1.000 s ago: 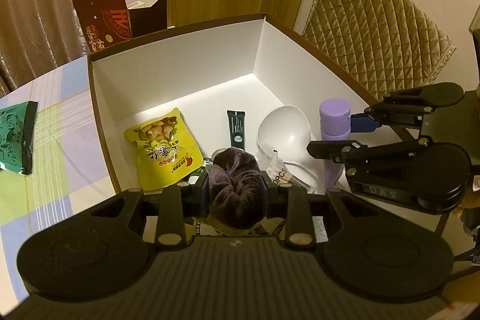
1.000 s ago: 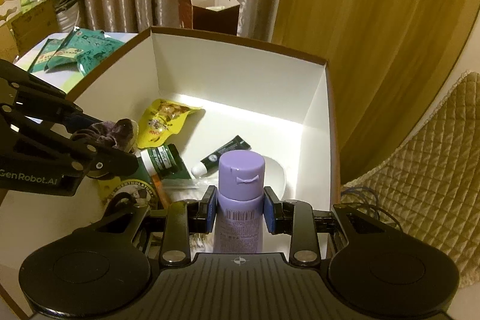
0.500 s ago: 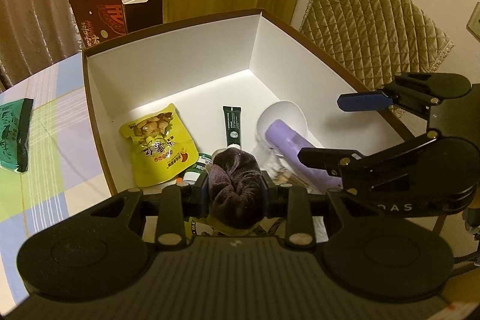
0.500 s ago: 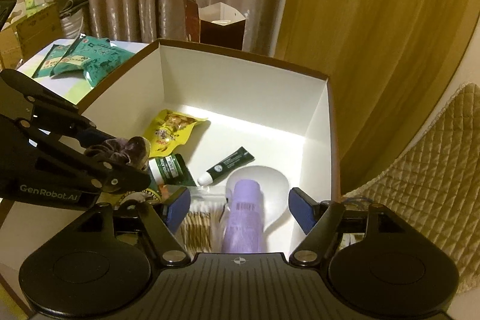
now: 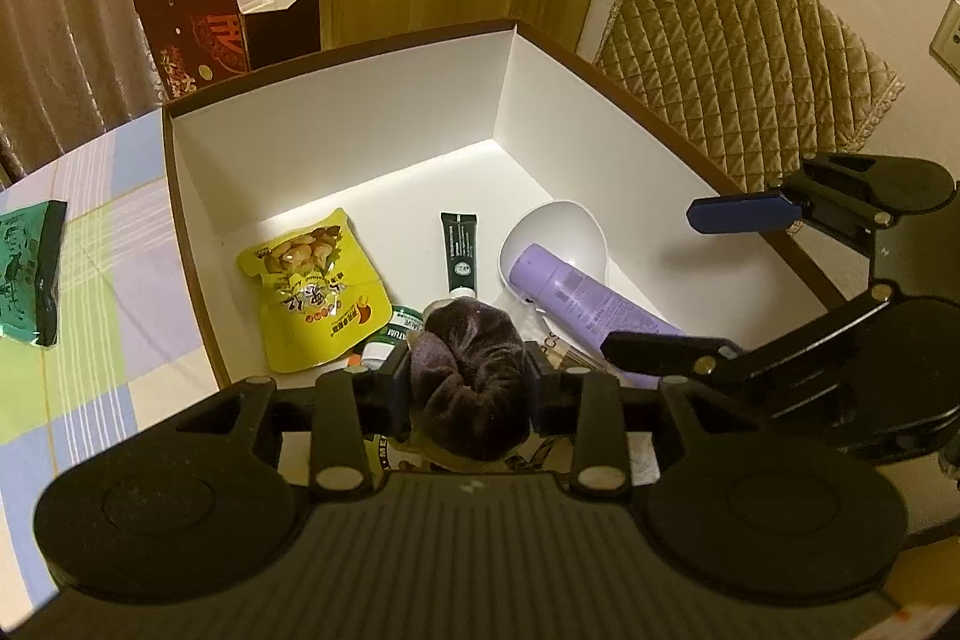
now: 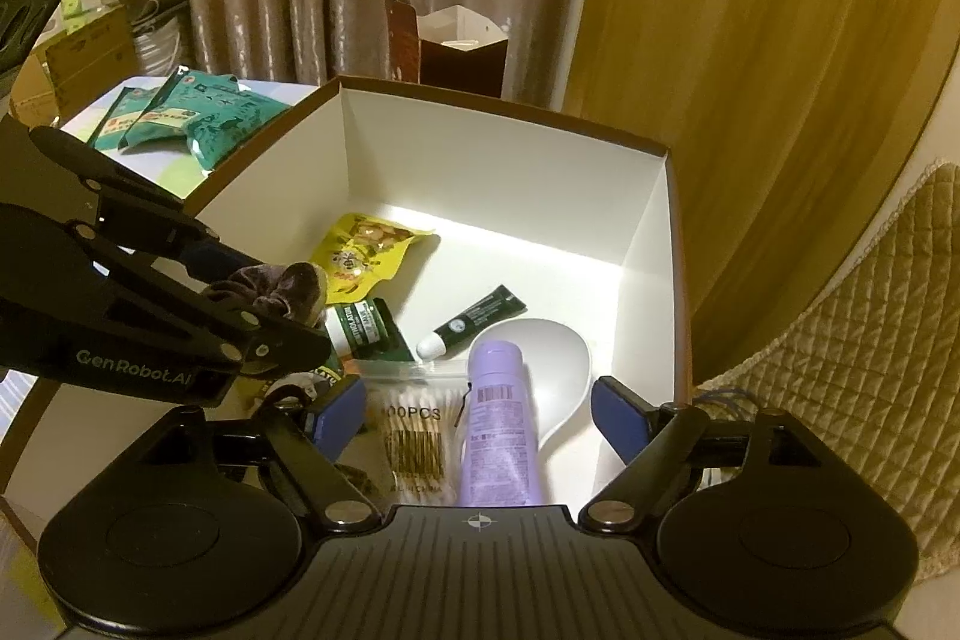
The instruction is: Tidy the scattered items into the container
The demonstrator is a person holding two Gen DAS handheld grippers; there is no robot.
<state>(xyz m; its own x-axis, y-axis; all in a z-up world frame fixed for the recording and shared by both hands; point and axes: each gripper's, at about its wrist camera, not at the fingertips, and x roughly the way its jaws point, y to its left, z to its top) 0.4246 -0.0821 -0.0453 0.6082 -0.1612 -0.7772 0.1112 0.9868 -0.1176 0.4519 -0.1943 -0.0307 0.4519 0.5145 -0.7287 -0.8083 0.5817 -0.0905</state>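
Left wrist view: the left gripper (image 5: 468,382) is holding a dark purple scrunchie (image 5: 467,376) between its pads, jaws easing slightly apart, above the near end of the white box (image 5: 336,142). Inside the box are lying a yellow snack pouch (image 5: 312,289), a dark green tube (image 5: 459,253), a white spoon (image 5: 555,235) and a purple bottle (image 5: 591,301).

Right wrist view: the right gripper (image 6: 477,415) is opening wide with nothing grasped; the purple bottle (image 6: 498,427) is lying released on the box floor, its cap end on the spoon (image 6: 555,358), beside a cotton swab pack (image 6: 414,439).
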